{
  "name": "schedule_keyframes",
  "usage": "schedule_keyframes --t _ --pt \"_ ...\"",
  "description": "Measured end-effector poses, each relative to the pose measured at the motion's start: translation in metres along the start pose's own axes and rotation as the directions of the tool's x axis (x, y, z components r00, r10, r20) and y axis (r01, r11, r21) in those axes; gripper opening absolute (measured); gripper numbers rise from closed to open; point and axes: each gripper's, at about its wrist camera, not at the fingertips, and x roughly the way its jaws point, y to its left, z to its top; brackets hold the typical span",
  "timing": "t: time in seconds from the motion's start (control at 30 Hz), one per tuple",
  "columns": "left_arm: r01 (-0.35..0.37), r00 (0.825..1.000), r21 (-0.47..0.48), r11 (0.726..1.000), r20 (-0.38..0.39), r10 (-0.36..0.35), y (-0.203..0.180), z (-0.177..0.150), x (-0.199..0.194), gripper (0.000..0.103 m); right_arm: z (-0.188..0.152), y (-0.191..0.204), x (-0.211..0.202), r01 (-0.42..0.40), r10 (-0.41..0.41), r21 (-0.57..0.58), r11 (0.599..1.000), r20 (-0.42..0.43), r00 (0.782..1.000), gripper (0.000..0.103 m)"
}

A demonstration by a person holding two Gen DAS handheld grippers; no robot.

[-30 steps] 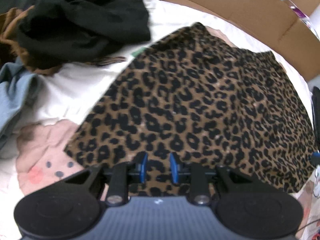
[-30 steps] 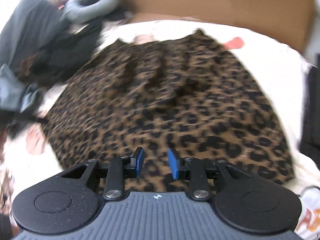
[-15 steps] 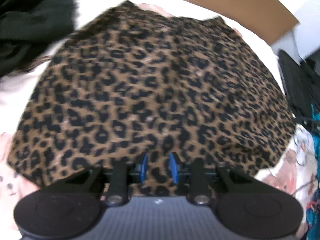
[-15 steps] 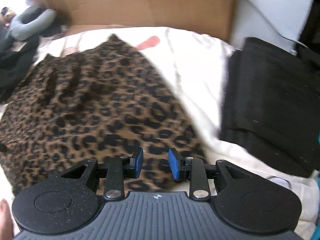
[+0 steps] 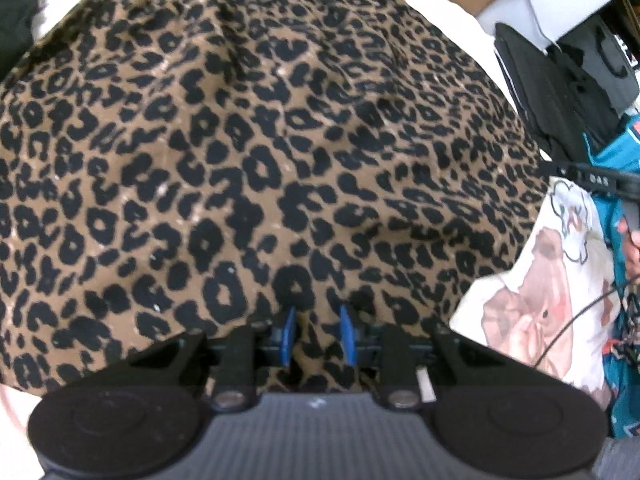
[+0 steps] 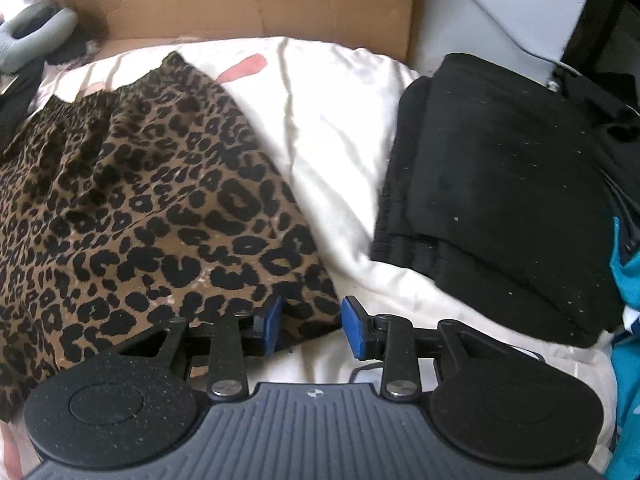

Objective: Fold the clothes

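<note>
Just ahead of the left gripper point(image 5: 316, 336), a brown and black leopard-print fabric skirt point(image 5: 256, 152) lies spread flat over a cream bedsheet printed with pale pink figures point(image 5: 532, 292), its gathered waistband at the far end and its hem running beneath the tool. The left gripper's blue pads point(image 5: 286, 334) stand a narrow gap apart with printed cloth showing between them; whether they press on that cloth cannot be told, though their place at the near hem suggests a hold meant for lifting that edge over. To the left of the right gripper point(image 6: 310, 330) the same skirt fills the view, and its near right corner lies just at the tool's left blue pad point(image 6: 269, 322). That gripper's jaws are opening, with the corner of the skirt and bare sheet in the gap and neither pad pressing on it, which reads as either letting the corner settle flat or readying to take it. Beyond and to the right of the right gripper a folded black garment point(image 6: 504, 184) sits apart from the skirt, likely set aside as finished, with a brown cardboard panel point(image 6: 256, 4) standing behind. The skirt itself looks laid out square but not yet folded.
</note>
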Motion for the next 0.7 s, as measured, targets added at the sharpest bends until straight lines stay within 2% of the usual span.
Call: schedule_keyframes --t 0.07,0.13,0.17,0.2,0.27,0.3,0.4,0.7 --pt "0.006 1.0 0.011 1.0 -0.009 -0.006 -0.003 -0.003 0.002 0.025 0.001 -0.001 0.008 -0.007 0.007 0.006 1.0 -0.018 1.0 0.051" --pt "0.012 1.0 0.017 1.0 -0.018 -0.011 -0.006 -0.006 0.004 0.025 0.0 -0.003 0.015 -0.003 0.003 0.008 1.0 -0.028 1.0 0.051" --pt "0.014 1.0 0.02 1.0 -0.022 -0.014 -0.008 -0.008 0.004 0.025 0.0 -0.003 0.016 -0.007 0.007 0.003 1.0 -0.025 1.0 0.045" --pt "0.016 1.0 0.022 1.0 -0.025 -0.016 -0.009 -0.008 0.006 0.025 0.0 -0.002 0.015 -0.017 0.017 -0.007 1.0 -0.022 1.0 0.025" --pt "0.019 0.999 0.025 0.999 -0.027 -0.019 -0.011 -0.008 0.007 0.025 0.001 0.001 0.012 -0.024 0.023 -0.03 0.999 -0.021 1.0 0.007" --pt "0.021 0.999 0.027 0.999 -0.028 -0.02 -0.011 -0.009 0.008 0.025 0.002 0.003 0.01 -0.023 0.023 -0.041 0.999 -0.018 1.0 0.005" --pt "0.029 0.999 0.033 0.999 -0.029 -0.028 -0.013 -0.01 0.008 0.025 0.005 0.003 0.004 0.006 -0.006 -0.06 0.998 -0.002 1.0 0.003" --pt "0.054 0.998 0.053 0.997 -0.039 -0.052 -0.013 -0.017 0.01 0.025 0.01 0.002 0.009 0.053 -0.054 -0.035 0.998 -0.033 0.998 0.003"
